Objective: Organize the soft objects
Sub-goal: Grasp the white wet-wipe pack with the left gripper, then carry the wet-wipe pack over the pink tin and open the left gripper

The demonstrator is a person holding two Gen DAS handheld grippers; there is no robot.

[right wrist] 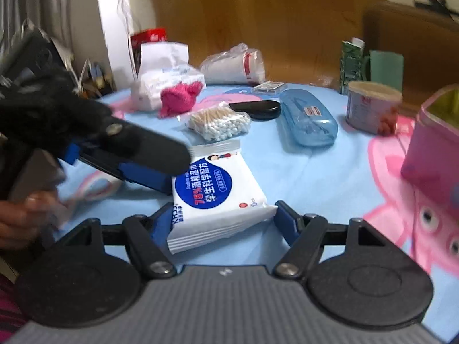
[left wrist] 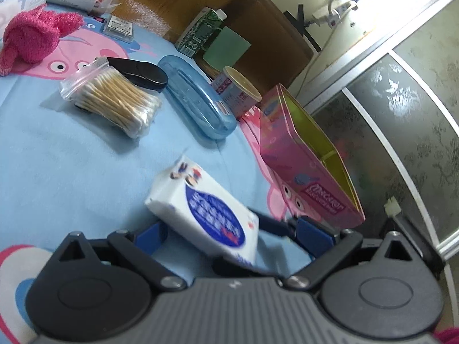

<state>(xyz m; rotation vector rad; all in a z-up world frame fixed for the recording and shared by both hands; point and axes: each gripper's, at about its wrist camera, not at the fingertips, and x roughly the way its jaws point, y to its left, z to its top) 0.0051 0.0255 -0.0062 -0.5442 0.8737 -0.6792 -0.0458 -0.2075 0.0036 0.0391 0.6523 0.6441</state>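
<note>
Right tool (right wrist: 222, 213) comes first for us: its two blue pads sit against the long sides of the white plastic pack of wet wipes with a blue round label (right wrist: 218, 189), which fills the gap between them, so we read it as gripping the pack at a middling width. The pack points away from the right camera, its far sealed end raised a little above the light blue cloth printed with pink cartoon pigs (right wrist: 301, 172). Our left tool (left wrist: 231, 230) reaches in from the left side of the right view with its jaws spread wide. The same pack lies slanted between them. One blue pad touches its far left corner, and the other pad stands clear of it. A person's hand (right wrist: 25, 218) shows blurred at the left edge of the right view. Beyond the pack we see a clear plastic bag of wooden cotton swabs (left wrist: 114, 100) resting partly on a black oval case (left wrist: 140, 71), with a translucent blue oblong case (left wrist: 195, 97) just beside them. An open pink metal tin (left wrist: 301, 166) stands tilted to the right of the pack, near a small round tub (left wrist: 241, 91). A fuzzy magenta knitted item (left wrist: 31, 37) lies well apart at the far left.
</note>
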